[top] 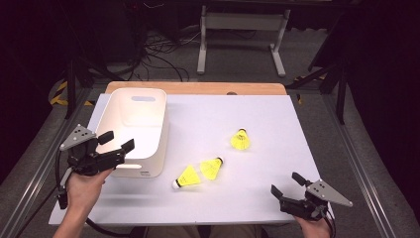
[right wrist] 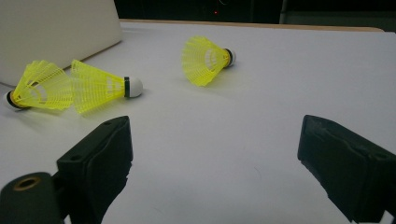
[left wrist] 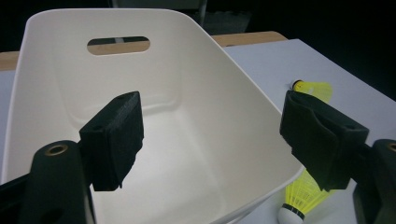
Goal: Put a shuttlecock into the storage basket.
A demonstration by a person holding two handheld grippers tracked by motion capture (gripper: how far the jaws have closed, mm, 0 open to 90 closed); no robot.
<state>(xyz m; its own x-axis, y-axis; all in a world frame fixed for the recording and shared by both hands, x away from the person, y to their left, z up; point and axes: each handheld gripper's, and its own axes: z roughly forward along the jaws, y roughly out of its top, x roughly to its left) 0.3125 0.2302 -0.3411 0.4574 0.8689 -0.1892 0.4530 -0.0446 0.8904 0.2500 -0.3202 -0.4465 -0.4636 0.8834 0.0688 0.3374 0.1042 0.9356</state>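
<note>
Item 1: left tool (top: 119, 140), held in the person's left hand (top: 86, 186) at the near left of the counter (top: 257, 114); jaws spread wide, holding nothing; it hung over the near rim of the white bin (top: 143, 126); in the left gripper view the tool (left wrist: 210, 135) framed the bin's bare interior (left wrist: 187, 116), one jaw over the inside, the other past its side wall.

Item 2: right tool (top: 286, 184), at the near right corner of the counter; jaws wide apart, empty, aimed across the white surface toward the shuttlecocks; in the right gripper view the tool (right wrist: 212, 149) stood well apart from all three.

Item 3: near shuttlecock (top: 187, 177), yellow skirt, white cork; lying on its side just beside the bin's near right corner; long axis diagonal, cork toward the near left, skirt opening up and to the right.

Item 4: middle shuttlecock (top: 211, 167); lying on its side, skirt touching or overlapping the skirt of item 3; cork pointing right and slightly away, skirt toward the near left.

Item 5: far shuttlecock (top: 240, 140); apart from the pair, near the counter's middle; cork pointing away toward the far edge, skirt opening toward the person.

Item 6: white bin; upright on the left of the counter, slot handle in its far wall.
</note>
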